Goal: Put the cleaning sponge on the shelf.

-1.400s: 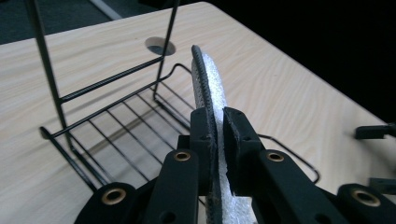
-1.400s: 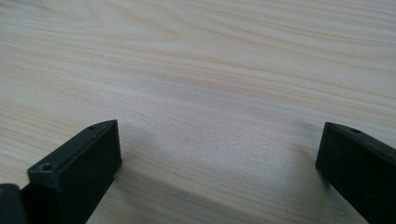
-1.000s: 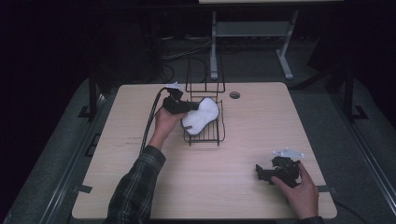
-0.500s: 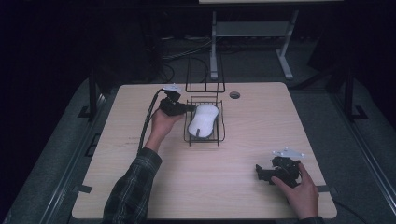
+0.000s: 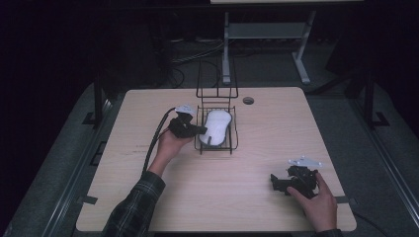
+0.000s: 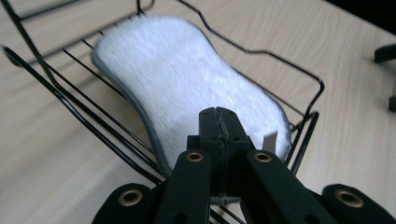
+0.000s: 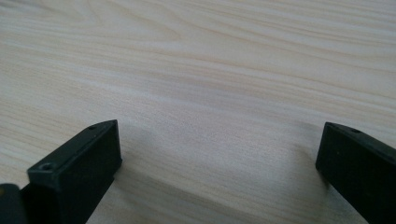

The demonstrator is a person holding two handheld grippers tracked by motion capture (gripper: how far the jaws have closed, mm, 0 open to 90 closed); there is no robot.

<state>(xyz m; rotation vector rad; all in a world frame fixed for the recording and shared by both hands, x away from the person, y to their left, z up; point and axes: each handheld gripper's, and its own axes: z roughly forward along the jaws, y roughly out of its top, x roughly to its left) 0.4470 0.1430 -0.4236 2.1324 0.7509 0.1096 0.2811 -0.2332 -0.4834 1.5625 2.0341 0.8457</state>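
Here the white fuzzy pad (image 5: 217,126) lies flat inside the black wire basket (image 5: 216,147), which stands on the wooden counter (image 5: 276,138) a little behind its middle, with a taller wire back rising at the basket's far end. In the left gripper view the pad (image 6: 187,88) is long with a narrowed waist and a grey rim, and it covers most of the basket's floor, its far end reaching toward the rear wires of the basket (image 6: 56,98). The left tool (image 5: 196,130) sits at the basket's left edge, held by the left hand (image 5: 170,145), with its black cable trailing back along the counter. Its jaws have just been closing and now stand pressed together, tips meeting in a single seam above the near end of the pad; nothing shows between them, and whether the tips touch the pad's nap cannot be told. A small white tab stands just to the right of the closed tips, at the pad's near edge. Well apart, near the counter's front right corner, the right tool (image 5: 274,181) rests low on the bare wood in the right hand (image 5: 318,205). In the right gripper view its two black jaws stand wide apart with only wood grain between them.
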